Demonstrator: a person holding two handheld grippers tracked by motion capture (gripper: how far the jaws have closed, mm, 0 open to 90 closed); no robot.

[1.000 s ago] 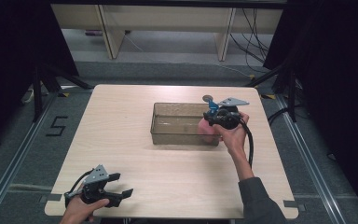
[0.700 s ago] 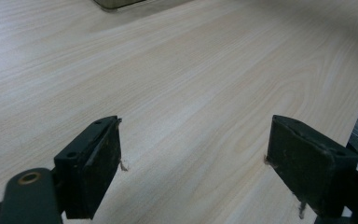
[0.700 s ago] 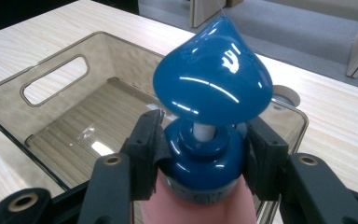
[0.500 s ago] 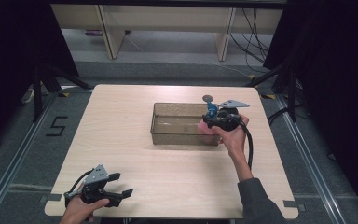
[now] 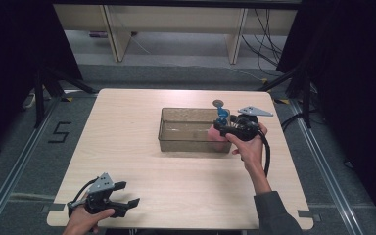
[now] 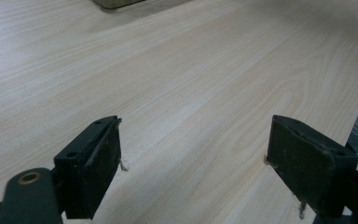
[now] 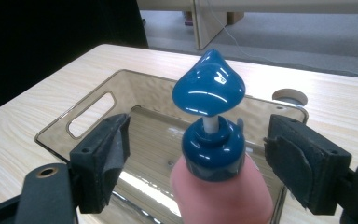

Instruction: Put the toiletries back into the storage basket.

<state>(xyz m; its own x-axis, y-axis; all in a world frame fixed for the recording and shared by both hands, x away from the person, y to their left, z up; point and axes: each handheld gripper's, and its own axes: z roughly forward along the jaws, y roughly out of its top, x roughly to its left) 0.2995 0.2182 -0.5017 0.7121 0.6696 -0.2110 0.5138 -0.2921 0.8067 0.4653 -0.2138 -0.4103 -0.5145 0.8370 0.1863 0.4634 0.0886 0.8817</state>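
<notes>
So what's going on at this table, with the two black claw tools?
A person holds a gripper in each hand. The right gripper sits open around a pink pump bottle with a blue pump top, at the clear plastic bin. The left gripper waits open and empty near the table's front edge.

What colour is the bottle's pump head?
Glossy blue pump head, on a pink bottle; clearest in the right gripper view.

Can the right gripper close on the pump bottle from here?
Probably yes. The right gripper is open, with the pump bottle standing between its jaws above the bin; nothing sits between the pads and the bottle.
</notes>
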